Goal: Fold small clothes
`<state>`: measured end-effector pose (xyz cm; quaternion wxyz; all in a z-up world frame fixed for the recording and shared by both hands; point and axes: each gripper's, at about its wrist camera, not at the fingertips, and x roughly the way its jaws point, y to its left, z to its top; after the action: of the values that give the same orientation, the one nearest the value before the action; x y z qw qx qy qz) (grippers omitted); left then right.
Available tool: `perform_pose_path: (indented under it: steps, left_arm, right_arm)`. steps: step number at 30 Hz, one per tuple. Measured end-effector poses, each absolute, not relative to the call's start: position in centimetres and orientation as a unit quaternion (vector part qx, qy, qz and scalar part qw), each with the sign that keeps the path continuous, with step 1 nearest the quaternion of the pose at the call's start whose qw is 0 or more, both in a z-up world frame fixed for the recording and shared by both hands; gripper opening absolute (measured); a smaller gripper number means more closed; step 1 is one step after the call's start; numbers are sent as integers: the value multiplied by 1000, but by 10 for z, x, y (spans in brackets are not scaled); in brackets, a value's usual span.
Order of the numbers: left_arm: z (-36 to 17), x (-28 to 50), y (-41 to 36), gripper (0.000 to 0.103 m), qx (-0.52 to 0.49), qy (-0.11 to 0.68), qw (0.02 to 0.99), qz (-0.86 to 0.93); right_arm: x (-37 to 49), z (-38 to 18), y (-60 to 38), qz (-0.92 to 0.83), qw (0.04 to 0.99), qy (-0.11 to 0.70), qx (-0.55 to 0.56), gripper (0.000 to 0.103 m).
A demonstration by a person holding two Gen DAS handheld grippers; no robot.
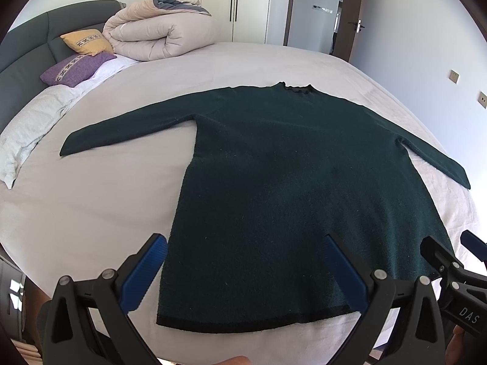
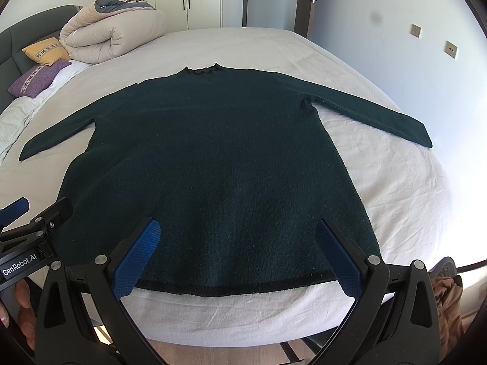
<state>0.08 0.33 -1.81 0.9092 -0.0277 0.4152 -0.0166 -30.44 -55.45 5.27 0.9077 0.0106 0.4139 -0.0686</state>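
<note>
A dark green long-sleeved sweater [image 1: 289, 188] lies flat on the bed, collar far from me, both sleeves spread out to the sides, black-edged hem nearest me. It also shows in the right wrist view [image 2: 219, 164]. My left gripper [image 1: 243, 245] is open and empty, hovering over the hem's left part. My right gripper [image 2: 236, 228] is open and empty, over the hem's middle. The right gripper also shows at the right edge of the left wrist view [image 1: 450, 252]. The left gripper shows at the left edge of the right wrist view [image 2: 39, 210].
The bed [image 1: 91, 200] has a pale sheet. A rolled duvet [image 1: 152, 36], a yellow pillow [image 1: 86, 41] and a purple pillow [image 1: 76, 68] lie by the headboard at the far left. The bed's near edge [image 2: 243, 319] is just below the hem.
</note>
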Motion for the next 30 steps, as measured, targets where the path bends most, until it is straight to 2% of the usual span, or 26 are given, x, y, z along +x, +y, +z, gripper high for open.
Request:
perform_pose_path:
  steps: [13,19,25,30]
  left_arm:
    - [-25,6,15,103,-48,428,902,-22]
    - [-28,20,56,103,-145,434,888,-47]
    - [-28,41,134,103,-290,389,871,-80]
    - [-35,65,196,103,-345,404,845,-56]
  right_arm:
    - [-296,47,-553,-68,904,423,12,103]
    - [-292,48,-555,-53,907,417,26,103]
    - [-280,56,-558,-16,913,403,60,103]
    - [-262,70,-555,12,921,382,77,103]
